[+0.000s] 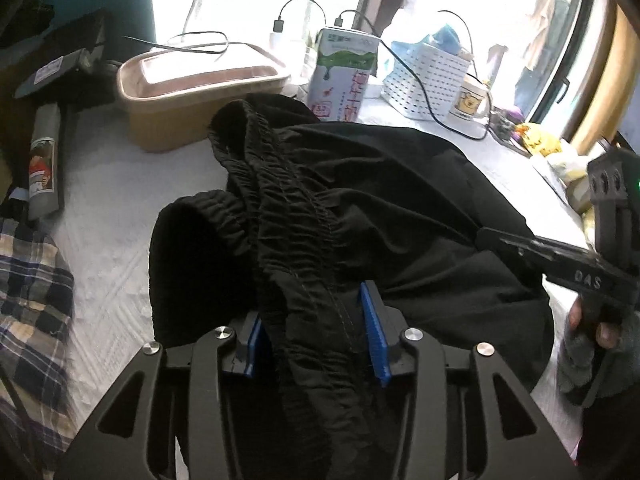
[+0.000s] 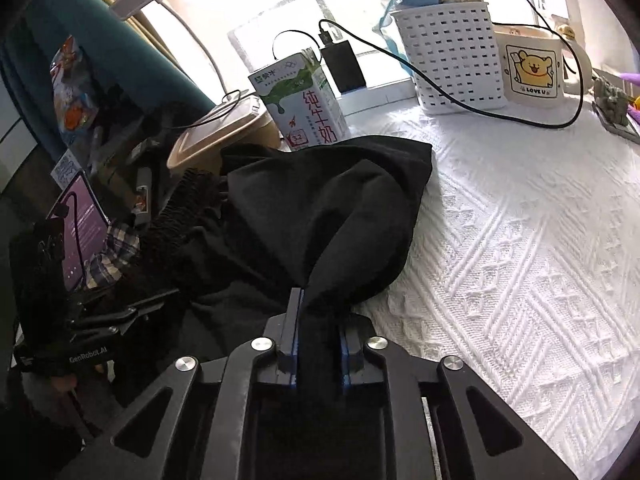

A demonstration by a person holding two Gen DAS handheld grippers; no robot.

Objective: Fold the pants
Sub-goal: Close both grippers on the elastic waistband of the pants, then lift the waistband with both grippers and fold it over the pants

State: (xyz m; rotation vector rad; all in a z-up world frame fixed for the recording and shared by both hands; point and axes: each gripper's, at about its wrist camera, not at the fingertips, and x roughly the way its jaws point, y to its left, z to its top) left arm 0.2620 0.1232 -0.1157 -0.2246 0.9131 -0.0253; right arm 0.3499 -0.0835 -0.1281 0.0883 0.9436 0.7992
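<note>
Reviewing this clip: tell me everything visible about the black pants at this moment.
The black pants are soft, matte fabric with a gathered, ribbed elastic waistband. They lie bunched and creased on the white textured cloth, the far edge close to the milk carton and the tan lidded box. The left hand-held gripper has the waistband between its blue pads; the right hand-held gripper pinches a gathered fold of plain fabric, pulling it into a peak.

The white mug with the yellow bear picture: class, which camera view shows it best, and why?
The right wrist view: the white mug with the yellow bear picture faces the camera, picture and lettering clear. The left wrist view shows the mug small, glare-washed, beside the white perforated basket.
</note>
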